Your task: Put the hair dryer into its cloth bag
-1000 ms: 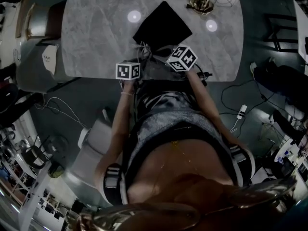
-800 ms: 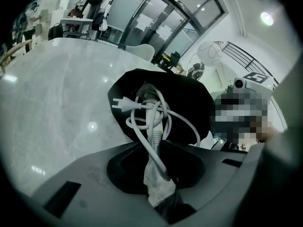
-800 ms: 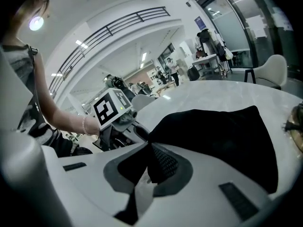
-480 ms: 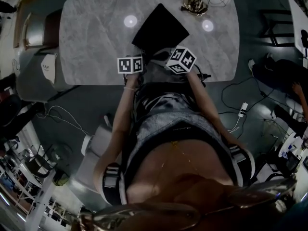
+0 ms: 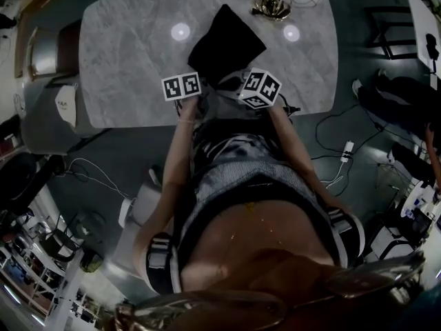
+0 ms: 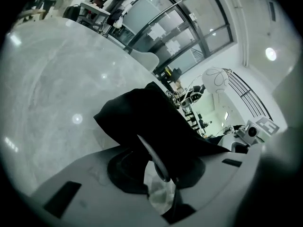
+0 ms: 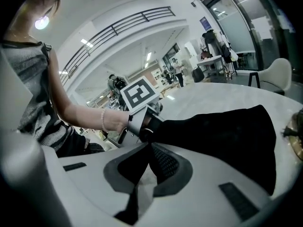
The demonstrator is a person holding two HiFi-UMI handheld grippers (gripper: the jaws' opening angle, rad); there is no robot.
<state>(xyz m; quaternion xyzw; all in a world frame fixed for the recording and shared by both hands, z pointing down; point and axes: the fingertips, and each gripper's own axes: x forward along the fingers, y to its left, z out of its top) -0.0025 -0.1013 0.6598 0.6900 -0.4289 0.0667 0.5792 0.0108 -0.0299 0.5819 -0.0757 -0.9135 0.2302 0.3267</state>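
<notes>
The black cloth bag (image 5: 226, 41) lies on the grey marble table (image 5: 131, 61), its near end lifted at the table's front edge. My left gripper (image 5: 196, 81) is shut on the bag's near left edge; in the left gripper view the black cloth (image 6: 151, 122) is pinched in the left gripper (image 6: 163, 174). My right gripper (image 5: 238, 83) is shut on the near right edge, and in the right gripper view the bag (image 7: 222, 131) runs away from the right gripper (image 7: 150, 150). The two grippers are close together. No hair dryer shows clearly.
A gold-coloured object with a coiled cord (image 5: 270, 5) sits at the table's far edge, just beyond the bag. Chairs (image 5: 41, 50) stand left of the table. Cables and a power strip (image 5: 346, 149) lie on the floor at the right.
My left gripper has moved forward over the table's front edge, carrying the bag's edge with it, and rolled a little. The bag looks narrower. The right gripper has stayed put.
</notes>
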